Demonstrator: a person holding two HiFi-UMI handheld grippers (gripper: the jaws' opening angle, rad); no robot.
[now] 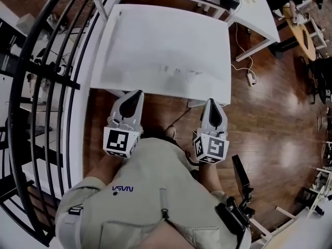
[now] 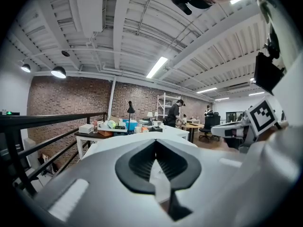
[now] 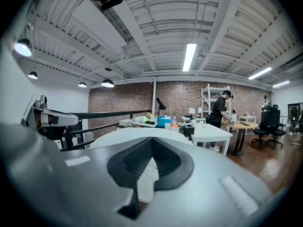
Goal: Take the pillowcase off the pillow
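A white table [image 1: 161, 45] stands in front of me, its top an even white with faint creases near the middle; I cannot tell a pillow or pillowcase apart from it. My left gripper [image 1: 136, 95] and right gripper [image 1: 212, 102] are held side by side just short of the table's near edge, both pointing at it. Both are shut with nothing between their fingers. In the left gripper view the left gripper [image 2: 154, 142] has its jaws closed together, with the white table top [image 2: 142, 138] beyond. The right gripper [image 3: 152, 140] looks the same in its own view.
A black railing [image 1: 46, 82] runs along the left. A second white table [image 1: 249, 9] with clutter stands behind. A cable and power strip [image 1: 250, 78] lie on the wooden floor at right. A person [image 3: 219, 108] stands by far desks. A black stand [image 1: 241, 180] is near my right.
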